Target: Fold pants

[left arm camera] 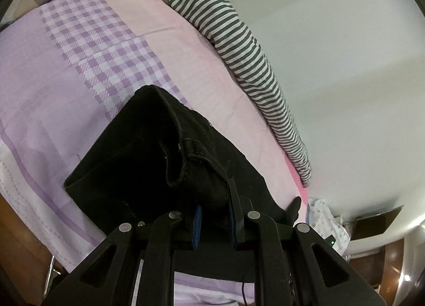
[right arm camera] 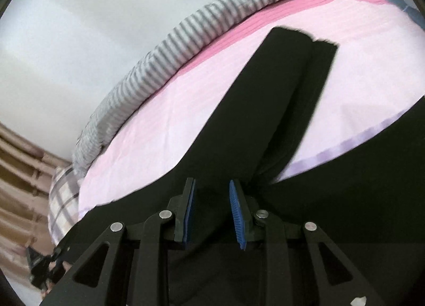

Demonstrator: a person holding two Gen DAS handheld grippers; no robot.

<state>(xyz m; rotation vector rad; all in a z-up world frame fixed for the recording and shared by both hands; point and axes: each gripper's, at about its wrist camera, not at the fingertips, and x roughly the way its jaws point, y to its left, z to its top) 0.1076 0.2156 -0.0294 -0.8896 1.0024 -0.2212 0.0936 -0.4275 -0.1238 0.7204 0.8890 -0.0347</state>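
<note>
Black pants (left arm camera: 127,162) lie on a pink and purple bed sheet (left arm camera: 66,72). My left gripper (left arm camera: 213,197) is shut on the pants' waistband (left arm camera: 202,170), which bunches up between the blue pads. In the right wrist view the pants (right arm camera: 279,98) stretch away with both legs side by side toward the far hems. My right gripper (right arm camera: 212,194) is over the black fabric with its jaws a little apart; black cloth lies between and under them, and I cannot tell whether they grip it.
A striped grey and white rolled blanket (left arm camera: 239,48) runs along the bed's far edge by the white wall (left arm camera: 345,67); it also shows in the right wrist view (right arm camera: 159,67). A plaid pillow (right arm camera: 63,199) sits at the bed's end.
</note>
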